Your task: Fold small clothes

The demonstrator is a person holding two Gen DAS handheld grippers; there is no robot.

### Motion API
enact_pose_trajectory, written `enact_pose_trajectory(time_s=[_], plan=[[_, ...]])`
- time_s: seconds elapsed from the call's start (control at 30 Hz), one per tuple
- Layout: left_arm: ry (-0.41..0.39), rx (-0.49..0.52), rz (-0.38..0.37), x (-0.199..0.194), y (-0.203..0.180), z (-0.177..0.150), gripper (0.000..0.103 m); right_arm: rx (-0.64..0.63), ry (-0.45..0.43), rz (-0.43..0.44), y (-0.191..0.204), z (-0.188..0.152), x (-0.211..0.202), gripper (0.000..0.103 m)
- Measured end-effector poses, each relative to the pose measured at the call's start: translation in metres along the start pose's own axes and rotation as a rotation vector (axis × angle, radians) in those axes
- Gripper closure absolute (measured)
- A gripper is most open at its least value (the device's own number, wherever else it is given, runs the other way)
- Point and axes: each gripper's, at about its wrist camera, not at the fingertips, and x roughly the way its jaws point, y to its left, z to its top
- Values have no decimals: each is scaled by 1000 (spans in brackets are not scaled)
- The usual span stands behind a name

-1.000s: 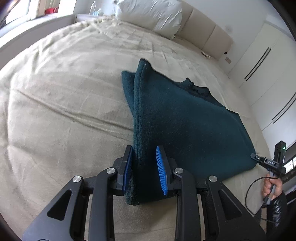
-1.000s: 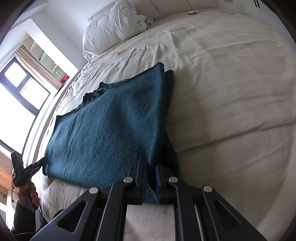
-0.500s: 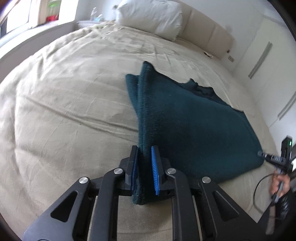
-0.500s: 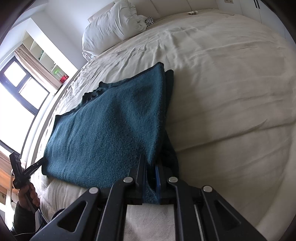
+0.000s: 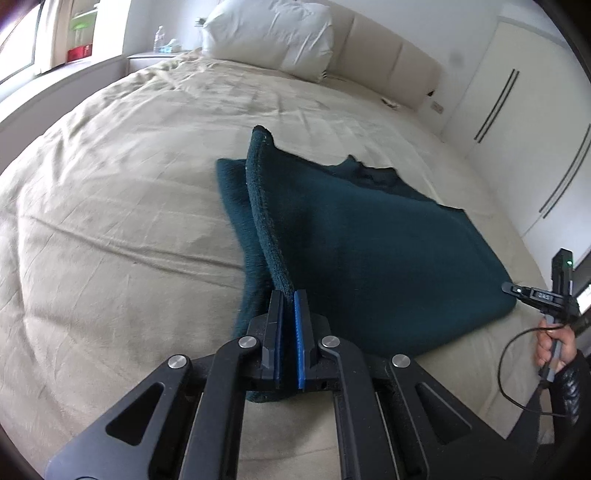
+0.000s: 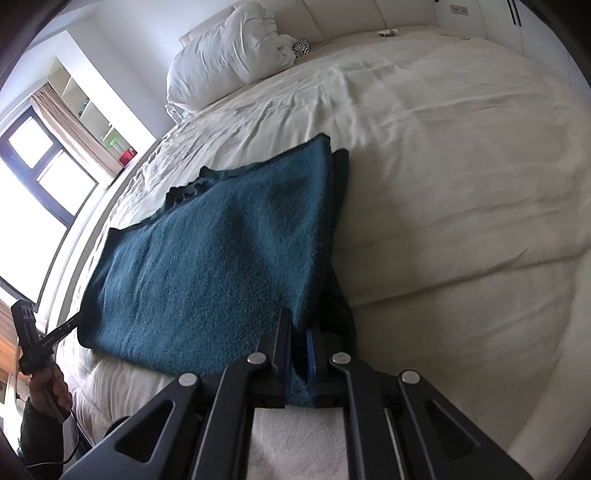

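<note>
A dark teal fleece garment (image 5: pixel 369 251) lies folded over on the beige bed, its near side lifted off the sheet. My left gripper (image 5: pixel 288 295) is closing its blue pads on the garment's left near corner, and the knit edge rises from between them. Seen from the right wrist, the same garment (image 6: pixel 207 266) spreads away to the left. There my right gripper (image 6: pixel 299 325) is closing tight on the other near corner, with cloth pinched between its pads. A dark lower layer shows just right of that grip.
The bed sheet (image 5: pixel 110 206) stretches wide around the garment. White pillows (image 5: pixel 269 33) lie at the headboard, wardrobe doors (image 5: pixel 517 92) stand to the right, and a window (image 6: pixel 40 177) to the left. A person's hand (image 5: pixel 554 343) holds the other gripper's handle.
My left gripper's jaws have come together on the garment's corner and lifted it a little, so the edge stands higher. The right gripper has kept its grip and place.
</note>
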Motion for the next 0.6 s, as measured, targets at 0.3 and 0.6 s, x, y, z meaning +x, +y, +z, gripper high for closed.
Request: enact_pose_trajectory(time_s=[0.3, 0.6], plan=[[22, -97, -40, -10, 30, -9, 99, 29, 11, 23, -9, -1, -9, 96], [61, -118, -15, 5, 40, -20, 99, 67, 53, 10, -21, -14, 5, 97]])
